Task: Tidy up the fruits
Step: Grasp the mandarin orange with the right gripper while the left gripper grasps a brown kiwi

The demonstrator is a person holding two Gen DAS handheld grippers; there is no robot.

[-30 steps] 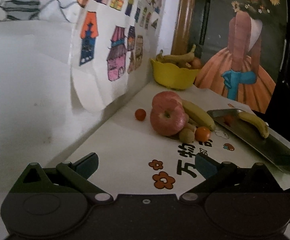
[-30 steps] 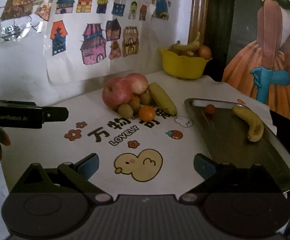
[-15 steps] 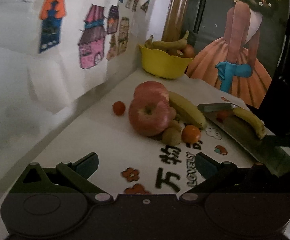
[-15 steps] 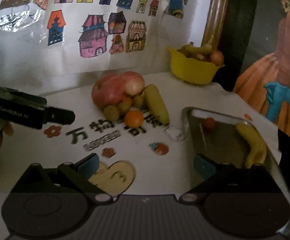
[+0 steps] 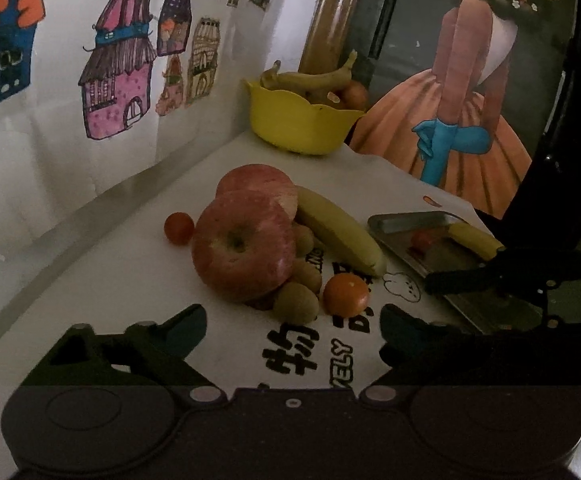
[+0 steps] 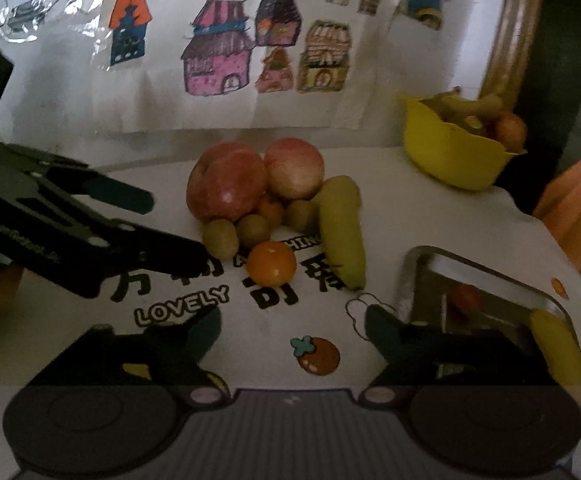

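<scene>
Pointing toward camera (lengthwise): banana (image 6: 342, 232)

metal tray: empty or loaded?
Loaded. The metal tray holds a banana along its right side and a small red fruit near its far end; the rest is bare metal.

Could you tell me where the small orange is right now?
The orange lies on the cloth at the pile's front, between a kiwi and the banana.

Two red apples (image 6: 226, 184), kiwis (image 6: 220, 236), an orange (image 6: 271, 263) and a banana (image 6: 340, 228) lie heaped together.
</scene>
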